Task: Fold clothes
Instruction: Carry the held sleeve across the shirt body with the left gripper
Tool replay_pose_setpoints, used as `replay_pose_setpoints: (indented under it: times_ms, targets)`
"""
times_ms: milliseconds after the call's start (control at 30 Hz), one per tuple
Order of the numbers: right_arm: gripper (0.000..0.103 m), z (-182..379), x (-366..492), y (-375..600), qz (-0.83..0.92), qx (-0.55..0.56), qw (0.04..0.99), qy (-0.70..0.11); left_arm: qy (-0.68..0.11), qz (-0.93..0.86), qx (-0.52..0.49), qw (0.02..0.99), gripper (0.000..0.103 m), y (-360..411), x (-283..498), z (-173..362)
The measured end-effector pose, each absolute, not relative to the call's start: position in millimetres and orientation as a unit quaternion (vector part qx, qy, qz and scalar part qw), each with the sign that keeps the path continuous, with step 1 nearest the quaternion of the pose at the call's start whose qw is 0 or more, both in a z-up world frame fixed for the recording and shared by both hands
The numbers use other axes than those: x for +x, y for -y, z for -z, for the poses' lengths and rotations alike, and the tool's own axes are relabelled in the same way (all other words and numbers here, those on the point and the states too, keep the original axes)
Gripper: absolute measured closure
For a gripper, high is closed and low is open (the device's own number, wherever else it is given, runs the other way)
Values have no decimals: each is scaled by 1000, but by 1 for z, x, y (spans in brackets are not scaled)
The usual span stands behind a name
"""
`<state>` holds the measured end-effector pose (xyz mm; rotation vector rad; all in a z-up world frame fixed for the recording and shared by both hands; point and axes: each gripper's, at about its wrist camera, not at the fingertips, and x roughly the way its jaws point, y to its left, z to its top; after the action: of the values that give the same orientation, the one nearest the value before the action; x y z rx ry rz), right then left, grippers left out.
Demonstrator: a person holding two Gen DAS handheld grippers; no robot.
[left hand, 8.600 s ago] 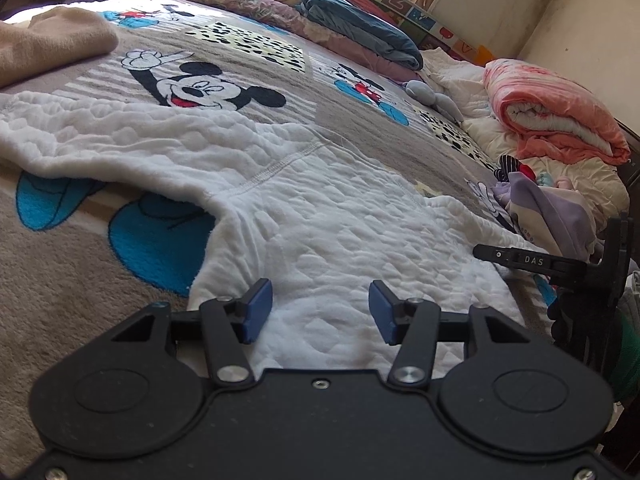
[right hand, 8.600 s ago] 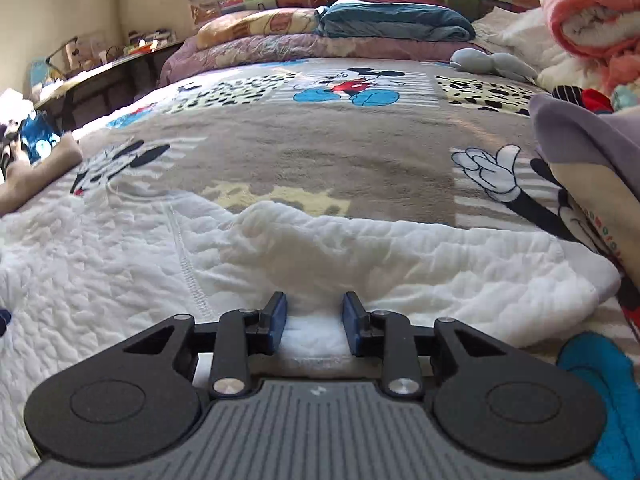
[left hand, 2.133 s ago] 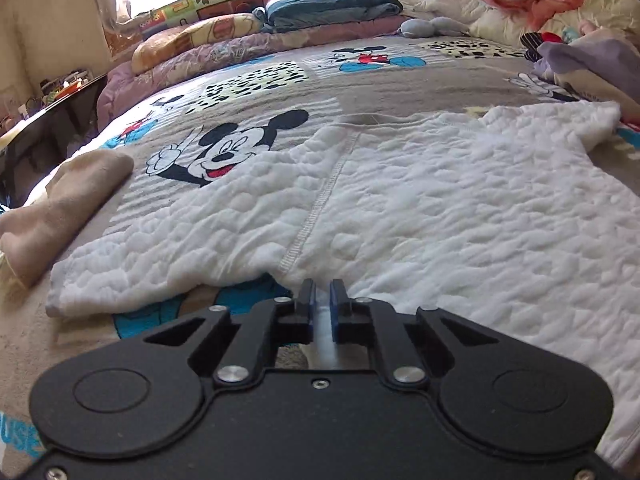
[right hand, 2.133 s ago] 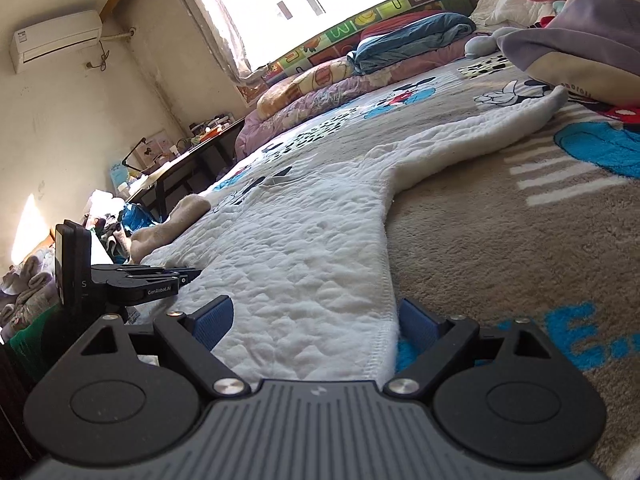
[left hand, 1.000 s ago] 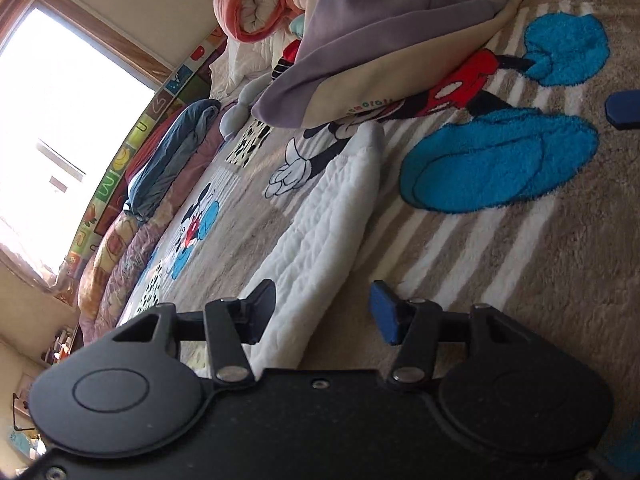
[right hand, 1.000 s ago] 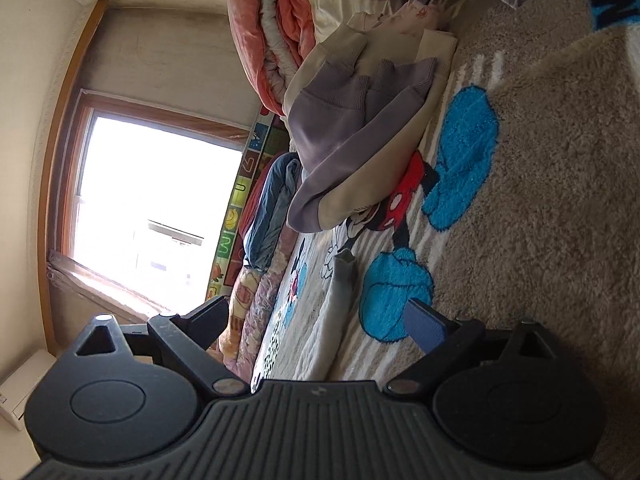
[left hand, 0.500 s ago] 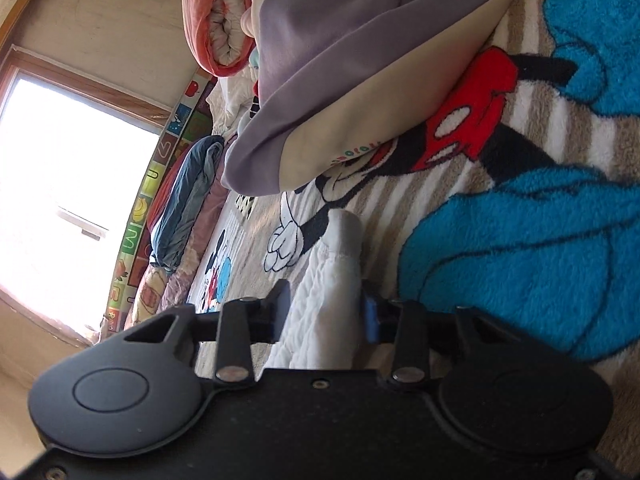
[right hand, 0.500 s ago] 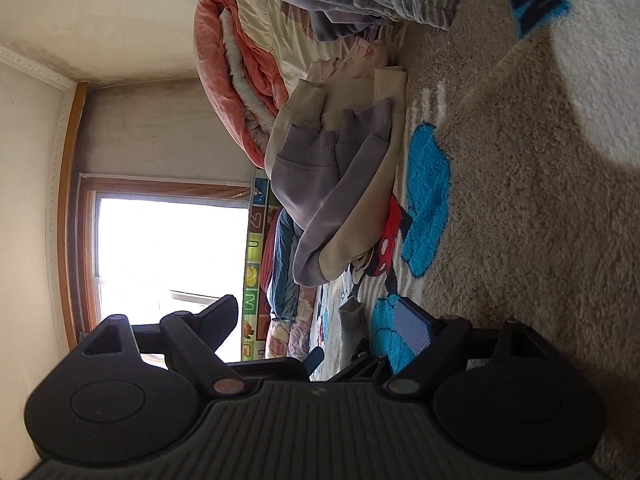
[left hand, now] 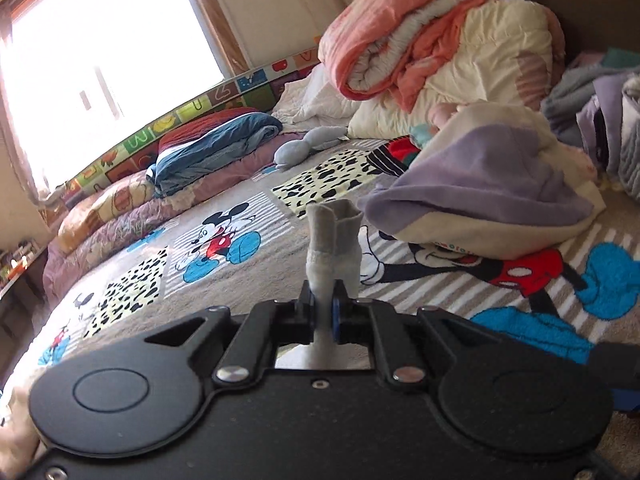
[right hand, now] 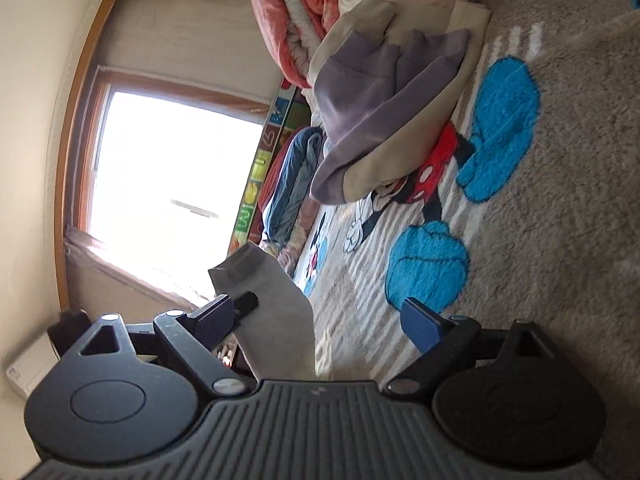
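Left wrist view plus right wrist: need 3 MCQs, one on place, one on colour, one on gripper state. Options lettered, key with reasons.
1. Where does the purple and cream garment lie?
A. on the cartoon-mouse blanket
B. on the window sill
C. hanging from the wall

2. What colour is the rolled quilt on the bedding pile?
A. green
B. pink-orange
C. black

3. How do the grippers stand?
A. both open and empty
B. left gripper shut on the white sleeve, right gripper open
C. right shut on the sleeve, left open

Key:
1 A: its cream edge rests on the blanket's printed figure.
2 B: its outer layer is pink-orange with a pale lining.
3 B: the left wrist view shows the pads pinching the sleeve cuff; the right wrist view shows the right jaws wide and opening, the sleeve passing between them untouched.
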<state>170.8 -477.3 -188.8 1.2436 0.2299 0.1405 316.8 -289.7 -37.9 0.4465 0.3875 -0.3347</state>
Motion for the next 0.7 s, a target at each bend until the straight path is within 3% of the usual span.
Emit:
replay_pose_setpoints:
  times_ms: [367, 700]
  targets:
    - [15, 174, 193, 406, -171, 476, 832, -227, -212, 122, 44, 969, 96, 151, 305, 10]
    - [15, 155, 182, 353, -272, 388, 837, -273, -233, 91, -127, 960, 96, 45, 304, 32]
